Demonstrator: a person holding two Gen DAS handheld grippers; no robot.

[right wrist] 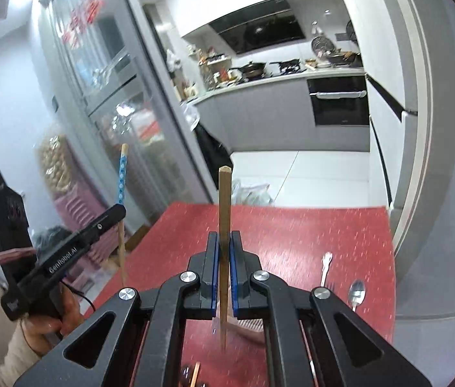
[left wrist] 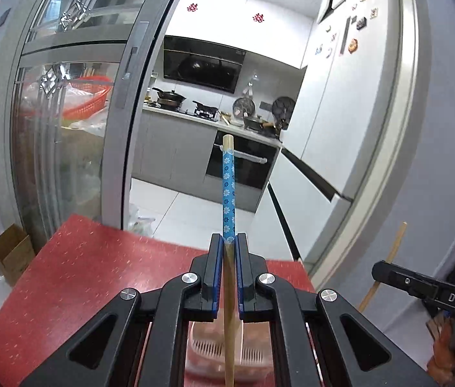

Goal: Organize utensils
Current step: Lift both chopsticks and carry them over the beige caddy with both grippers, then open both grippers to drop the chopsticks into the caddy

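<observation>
My left gripper (left wrist: 228, 242) is shut on a blue-patterned chopstick (left wrist: 228, 187) that stands nearly upright, its bamboo tip hanging down over a pink slotted holder (left wrist: 208, 348) on the red table (left wrist: 75, 277). The same chopstick (right wrist: 121, 174) shows at the left of the right wrist view, in the left gripper (right wrist: 111, 216) held by a hand. My right gripper (right wrist: 224, 242) is shut on a plain brown chopstick (right wrist: 224, 206), also upright above the table; this stick (left wrist: 394, 245) shows at the right edge of the left wrist view.
A fork (right wrist: 325, 266) and a spoon (right wrist: 357, 292) lie on the red table (right wrist: 291, 225) at the right. Beyond the table's far edge are a glass sliding door (left wrist: 75, 122), a kitchen counter (left wrist: 208, 119) and a white fridge (left wrist: 350, 90). A cardboard box (left wrist: 13, 251) sits on the floor at left.
</observation>
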